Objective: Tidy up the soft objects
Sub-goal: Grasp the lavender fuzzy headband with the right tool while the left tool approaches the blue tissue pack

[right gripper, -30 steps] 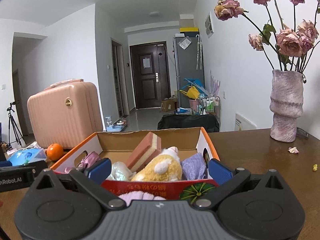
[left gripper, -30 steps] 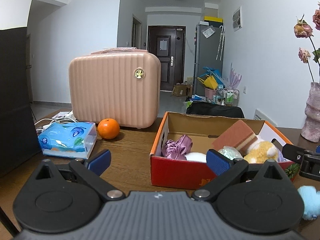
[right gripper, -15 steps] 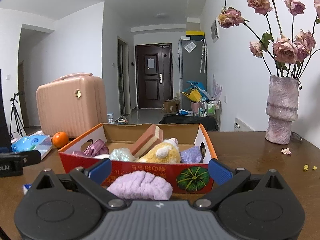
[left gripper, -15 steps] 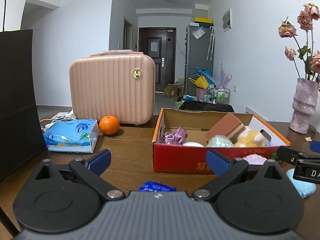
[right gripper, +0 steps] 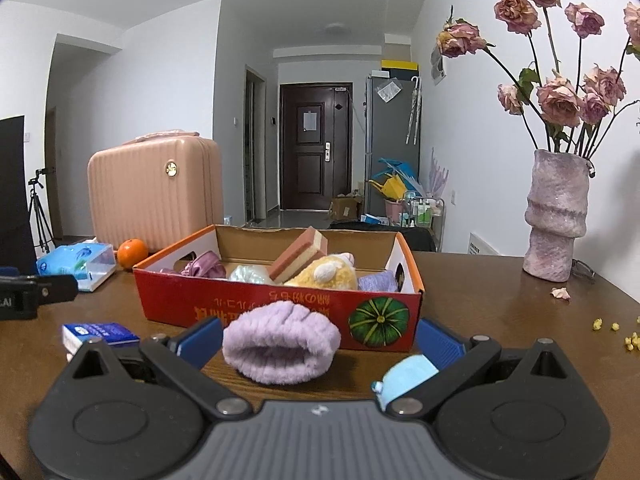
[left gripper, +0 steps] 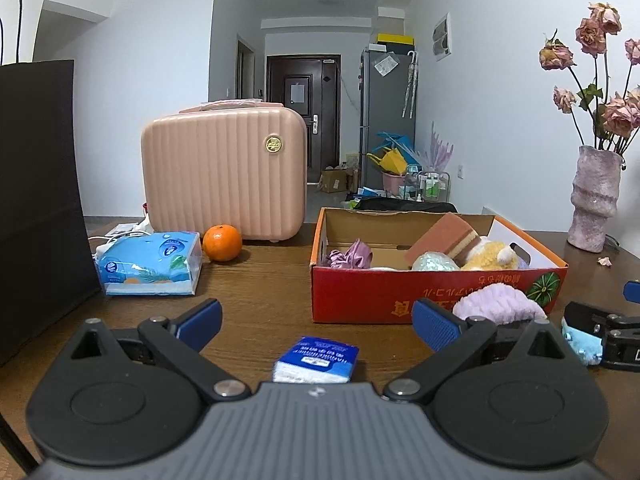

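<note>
Left wrist view: left tool (left gripper: 316, 316) with fingers spread apart, empty, hovering low over a small blue tissue pack (left gripper: 316, 360) on the table (left gripper: 256, 280). Risk: a grab at its flat edge may only push it along the wood. Right wrist view: right tool (right gripper: 318, 338) also apart, framing a lilac plush band (right gripper: 280, 348) lying just before the red box (right gripper: 280, 304); a pale blue soft item (right gripper: 404, 376) sits close by the right finger and could snag. The band looks fluffy, rolled and squashy. Box already holds sponge, plush toy and scrunchie; an overfull box could spill.
</note>
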`<action>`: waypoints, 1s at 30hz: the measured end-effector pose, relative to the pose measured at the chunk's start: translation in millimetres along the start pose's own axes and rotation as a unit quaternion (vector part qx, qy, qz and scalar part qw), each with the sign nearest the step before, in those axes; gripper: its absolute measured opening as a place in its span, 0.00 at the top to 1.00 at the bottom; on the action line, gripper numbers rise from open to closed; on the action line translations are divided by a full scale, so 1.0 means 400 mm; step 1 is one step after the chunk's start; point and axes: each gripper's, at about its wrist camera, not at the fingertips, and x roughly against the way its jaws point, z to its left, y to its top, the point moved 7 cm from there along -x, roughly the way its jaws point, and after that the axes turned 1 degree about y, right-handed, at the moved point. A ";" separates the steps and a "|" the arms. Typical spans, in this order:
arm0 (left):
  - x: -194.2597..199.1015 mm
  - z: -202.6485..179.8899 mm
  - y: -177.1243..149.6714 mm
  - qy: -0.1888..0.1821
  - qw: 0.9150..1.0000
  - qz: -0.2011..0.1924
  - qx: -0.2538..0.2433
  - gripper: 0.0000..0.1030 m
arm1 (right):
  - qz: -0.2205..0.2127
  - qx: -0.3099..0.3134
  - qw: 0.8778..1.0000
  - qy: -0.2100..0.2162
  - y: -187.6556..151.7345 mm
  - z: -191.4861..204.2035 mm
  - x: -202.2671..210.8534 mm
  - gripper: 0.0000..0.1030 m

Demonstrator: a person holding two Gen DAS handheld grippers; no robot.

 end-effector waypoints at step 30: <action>-0.019 0.019 -0.019 -0.011 1.000 0.022 0.006 0.00 | 0.041 0.017 0.999 0.019 -0.041 0.050 -0.048 0.00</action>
